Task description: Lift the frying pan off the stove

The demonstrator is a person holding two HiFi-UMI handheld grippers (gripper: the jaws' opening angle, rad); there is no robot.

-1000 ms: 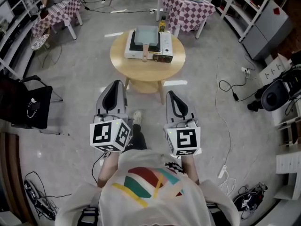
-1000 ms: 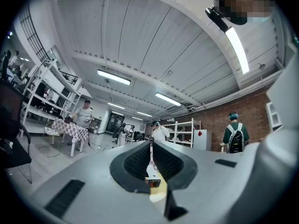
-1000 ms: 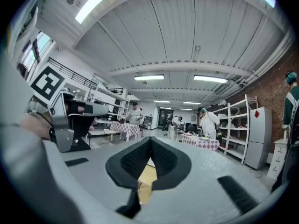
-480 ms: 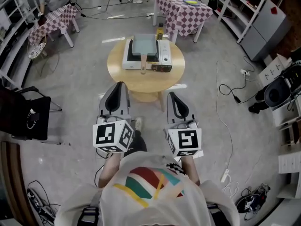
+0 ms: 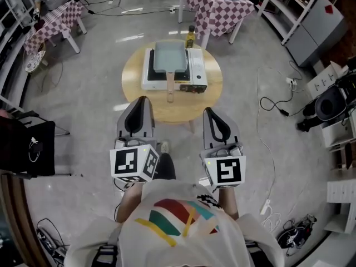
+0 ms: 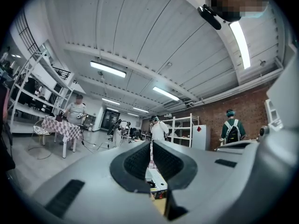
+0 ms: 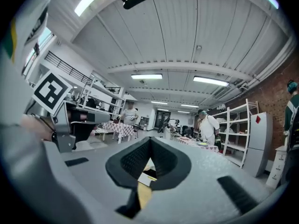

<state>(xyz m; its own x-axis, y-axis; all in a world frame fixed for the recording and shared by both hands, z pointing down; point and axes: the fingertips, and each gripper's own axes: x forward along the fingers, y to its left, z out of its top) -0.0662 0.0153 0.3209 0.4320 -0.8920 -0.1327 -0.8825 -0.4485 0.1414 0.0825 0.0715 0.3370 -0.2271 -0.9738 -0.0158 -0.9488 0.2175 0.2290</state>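
Observation:
A rectangular grey-green frying pan [image 5: 169, 56] with a wooden handle [image 5: 170, 85] rests on a white portable stove [image 5: 196, 65]. The stove stands on a round wooden table [image 5: 133, 77], and the handle points toward me. My left gripper [image 5: 139, 102] is held short of the table's near edge, its jaws shut with nothing between them [image 6: 151, 143]. My right gripper [image 5: 213, 113] hovers beside it at the same distance, jaws also shut and empty [image 7: 150, 139]. Both are well apart from the pan.
A dark bottle [image 5: 191, 36] stands behind the stove. Checkered tables [image 5: 214, 4] sit beyond the round one, and a black chair [image 5: 28, 143] is at the left. Cables [image 5: 272, 102] trail over the floor at the right, near shelves [image 5: 311, 15]. People stand in the distance.
The round table with the stove and pan has come nearer to both grippers. Both grippers stay shut and side by side.

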